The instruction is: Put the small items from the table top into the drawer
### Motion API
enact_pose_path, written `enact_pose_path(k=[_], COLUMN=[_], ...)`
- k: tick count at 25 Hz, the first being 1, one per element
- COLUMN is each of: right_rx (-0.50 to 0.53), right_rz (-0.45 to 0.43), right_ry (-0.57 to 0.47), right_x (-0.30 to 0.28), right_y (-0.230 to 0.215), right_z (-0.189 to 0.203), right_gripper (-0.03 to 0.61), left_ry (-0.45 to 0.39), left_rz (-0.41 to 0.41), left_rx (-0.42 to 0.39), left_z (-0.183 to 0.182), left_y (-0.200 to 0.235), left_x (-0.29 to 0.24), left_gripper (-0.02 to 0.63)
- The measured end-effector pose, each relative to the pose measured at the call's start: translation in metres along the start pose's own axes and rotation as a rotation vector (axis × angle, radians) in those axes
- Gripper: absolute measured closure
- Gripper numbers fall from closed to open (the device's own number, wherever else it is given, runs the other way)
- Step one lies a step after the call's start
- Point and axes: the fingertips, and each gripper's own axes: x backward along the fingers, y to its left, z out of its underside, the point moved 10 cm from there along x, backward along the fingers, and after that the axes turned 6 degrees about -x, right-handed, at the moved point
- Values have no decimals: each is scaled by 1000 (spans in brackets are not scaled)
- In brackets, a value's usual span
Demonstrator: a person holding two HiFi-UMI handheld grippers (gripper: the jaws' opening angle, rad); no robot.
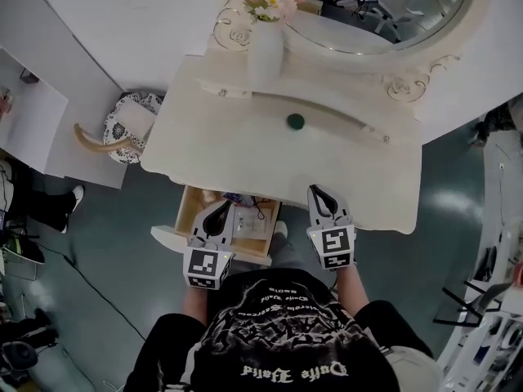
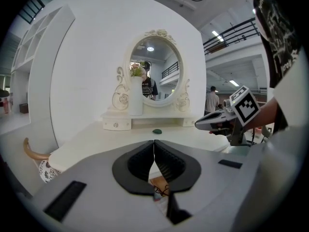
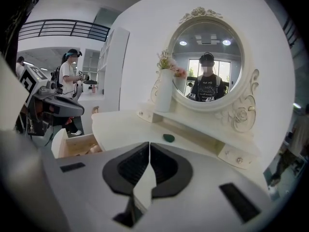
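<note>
Ahead of the pressed-together, empty fingers of the right gripper (image 1: 319, 196), the green item (image 1: 295, 122); unopened, they could shove it away.

Floor (image 1: 106, 284): was dark teal and glossy, filling the lower left of the head view.
Wall (image 2: 91, 57): was plain white behind the mirror.
Worktop (image 1: 245, 129): was a cream dressing table at centre frame.
Mirror (image 1: 384, 6): was oval with an ornate cream frame, upper right.
Stool (image 1: 131, 125): had a patterned seat, just left of the worktop.
Strip lamps (image 2: 216, 34): were lit overhead, upper right of the left gripper view.
</note>
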Motion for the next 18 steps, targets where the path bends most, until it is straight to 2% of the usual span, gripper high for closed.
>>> enact_pose_path(k=[7, 9, 10, 11, 15, 18], right_rx=[22, 21, 24, 29, 18, 8], right_rz=[-28, -58, -74, -85, -93, -105], right_ry=[-2, 11, 22, 32, 54, 69], right_x=[-20, -27, -32, -37, -55, -67], right_y=[-10, -14, -16, -18, -28, -36], right_z=[-11, -14, -15, -16, -18, -23], right_gripper=[563, 526, 468, 448, 448, 423], left_ry=[-2, -4, -4, -2, 29, 44], left_rz=[-27, -36, -42, -47, -54, -62], left_rx=[2, 2, 3, 4, 17, 25], left_z=[-9, -12, -13, -13, -10, -9], left_y=[0, -1, -1, -1, 0, 0], left_x=[-12, -16, -18, -19, -23, -25], left_gripper=[597, 597, 597, 597, 597, 597])
